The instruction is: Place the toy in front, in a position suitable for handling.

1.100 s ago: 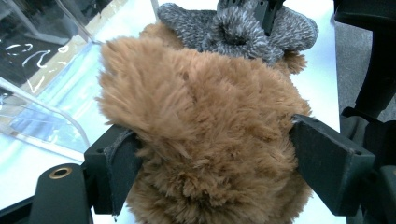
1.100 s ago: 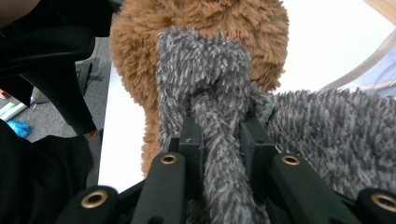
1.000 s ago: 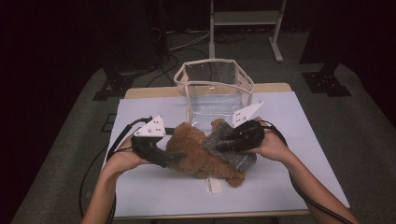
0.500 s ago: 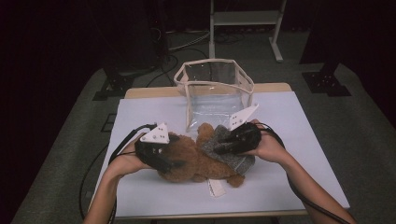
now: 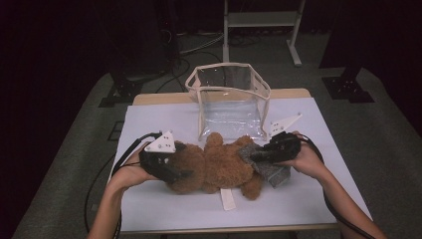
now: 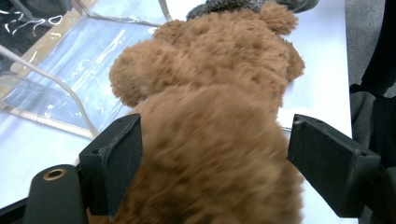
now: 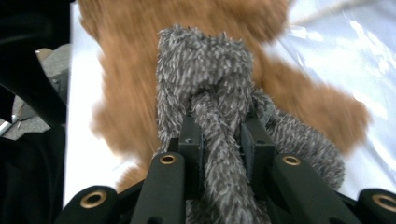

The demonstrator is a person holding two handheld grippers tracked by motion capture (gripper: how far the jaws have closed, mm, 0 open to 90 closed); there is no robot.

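**Two grippers on a plush bear**

While the right gripper (image 5: 259, 155) pinches a grey fuzzy cloth (image 7: 205, 121) tightly between its nearly closed jaws, the left gripper (image 5: 185, 173) straddles the brown teddy bear (image 5: 219, 167) with its jaws spread wide. Seen from the left gripper view, the bear's (image 6: 219, 140) fur presses against one jaw and fills most of the gap, though the other jaw stands a little clear of it, so I cannot call it a firm hold. The cloth lies over the bear's right end, partly spilling onto the white table (image 5: 318, 199). The bear itself lies flat at the middle of the table, a white tag (image 5: 228, 198) poking out from its near side. Just behind it stands a clear plastic bag (image 5: 229, 99) with cream trim, open at the top.
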